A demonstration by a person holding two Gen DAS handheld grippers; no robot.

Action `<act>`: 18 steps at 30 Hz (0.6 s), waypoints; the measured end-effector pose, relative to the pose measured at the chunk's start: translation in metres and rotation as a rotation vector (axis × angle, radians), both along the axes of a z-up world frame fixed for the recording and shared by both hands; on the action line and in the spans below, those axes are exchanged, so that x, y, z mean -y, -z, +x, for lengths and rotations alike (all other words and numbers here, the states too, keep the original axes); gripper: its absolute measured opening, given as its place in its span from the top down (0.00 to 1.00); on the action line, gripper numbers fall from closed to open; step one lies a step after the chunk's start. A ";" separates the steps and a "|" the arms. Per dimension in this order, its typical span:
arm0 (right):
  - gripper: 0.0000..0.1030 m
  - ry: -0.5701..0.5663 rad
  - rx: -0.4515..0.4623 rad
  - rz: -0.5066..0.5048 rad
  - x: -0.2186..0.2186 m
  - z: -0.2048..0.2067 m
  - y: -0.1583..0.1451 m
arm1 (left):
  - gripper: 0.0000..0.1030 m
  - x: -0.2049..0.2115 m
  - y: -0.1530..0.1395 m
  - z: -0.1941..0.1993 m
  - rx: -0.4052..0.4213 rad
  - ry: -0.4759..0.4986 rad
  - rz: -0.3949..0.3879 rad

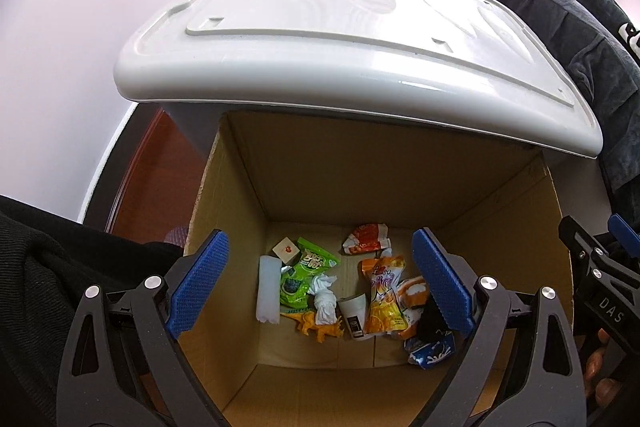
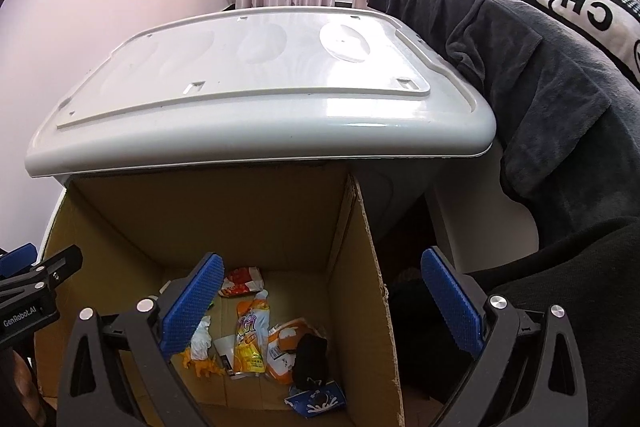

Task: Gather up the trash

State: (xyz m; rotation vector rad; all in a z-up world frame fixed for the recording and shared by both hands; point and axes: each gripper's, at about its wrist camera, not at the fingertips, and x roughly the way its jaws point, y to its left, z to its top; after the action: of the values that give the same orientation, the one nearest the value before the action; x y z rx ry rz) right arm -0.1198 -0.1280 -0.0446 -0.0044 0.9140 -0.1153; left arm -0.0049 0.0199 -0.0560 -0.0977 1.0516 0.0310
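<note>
Two grippers: left gripper (image 1: 320, 283) and right gripper (image 2: 318, 307) both hang above the box, fingers spread wide, nothing between them.
Appliance: white appliance (image 1: 320, 27) stands just behind the box, its lid edge overhanging the box's back wall; likely crowds any reach from that side.
Cloth: dark cloth (image 2: 540, 87) draped over the appliance's right end, hangs beside the box.
Box: open cardboard box (image 1: 304, 163) on the floor, serves as the bin; the trash lies on its bottom.
Trash, bigger: green wrapper (image 1: 306, 277), orange pouch (image 1: 384, 295), red-white wrapper (image 1: 366, 237), orange-white packet (image 1: 412, 293), white block (image 1: 269, 289).
Trash, smaller: paper cup (image 1: 354, 315), tissue (image 1: 324, 297), orange toy dinosaur (image 1: 320, 327), blue-white wrapper (image 1: 430, 351), black lump (image 2: 310, 359), small cube (image 1: 286, 249).
Progress: looks far along or finished, about a dozen pieces already in the box, neither gripper carrying anything.
Left to do: cannot tell, no loose trash visible outside the box in either view.
In the way: right gripper sits over the box's right wall, not centred; person's dark sleeve (image 1: 52, 259) near the left rim.
</note>
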 end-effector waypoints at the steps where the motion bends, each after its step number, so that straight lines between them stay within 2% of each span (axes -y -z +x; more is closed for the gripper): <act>1: 0.05 0.000 -0.001 0.000 0.000 0.000 0.000 | 0.12 0.000 0.000 0.000 0.000 -0.001 -0.001; 18: 0.05 0.001 -0.015 -0.004 0.000 0.001 0.003 | 0.11 -0.003 0.007 0.001 -0.035 -0.013 0.000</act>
State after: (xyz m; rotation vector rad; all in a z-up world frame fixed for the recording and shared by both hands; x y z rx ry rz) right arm -0.1192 -0.1278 -0.0475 -0.0092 0.9286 -0.1180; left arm -0.0038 0.0230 -0.0629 -0.1040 1.0856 0.0448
